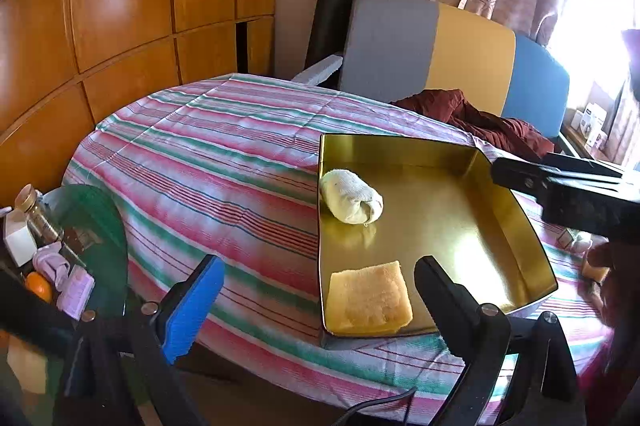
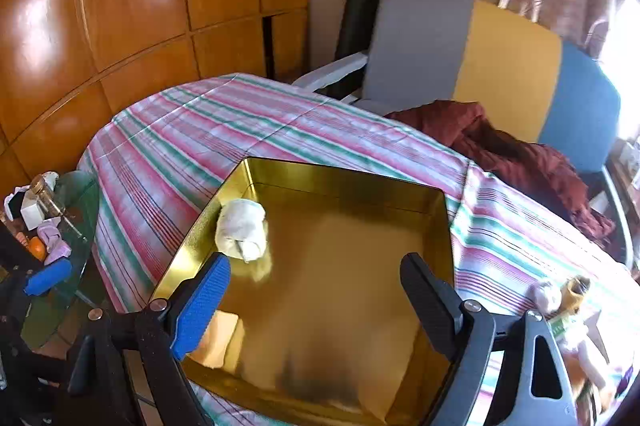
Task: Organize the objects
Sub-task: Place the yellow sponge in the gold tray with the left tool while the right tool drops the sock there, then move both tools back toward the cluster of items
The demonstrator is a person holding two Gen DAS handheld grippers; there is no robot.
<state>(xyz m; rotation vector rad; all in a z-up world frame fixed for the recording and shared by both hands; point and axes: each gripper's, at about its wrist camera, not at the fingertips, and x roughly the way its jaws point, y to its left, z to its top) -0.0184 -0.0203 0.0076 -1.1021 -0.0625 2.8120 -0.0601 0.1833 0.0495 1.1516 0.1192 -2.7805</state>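
Note:
A gold metal tray point(image 1: 516, 226) sits on the striped tablecloth point(image 1: 224, 154). Inside it lie a rolled white cloth point(image 1: 352, 196) at the far left and a flat yellow sponge point(image 1: 370, 296) at the near left. My left gripper point(image 1: 320, 290) is open and empty, hovering at the tray's near left corner. My right gripper point(image 2: 316, 290) is open and empty above the tray point(image 2: 344, 182); the rolled cloth point(image 2: 242, 230) lies just beyond its blue finger, and the sponge point(image 2: 218, 340) shows behind that finger. The right gripper's body also shows in the left wrist view point(image 1: 568, 186).
A small toy and bottle point(image 2: 568, 306) lie on the cloth right of the tray. A glass side table point(image 1: 96, 222) at left holds jars, an orange and small boxes. A multicoloured chair point(image 1: 448, 54) with a maroon cloth point(image 1: 480, 118) stands behind the table.

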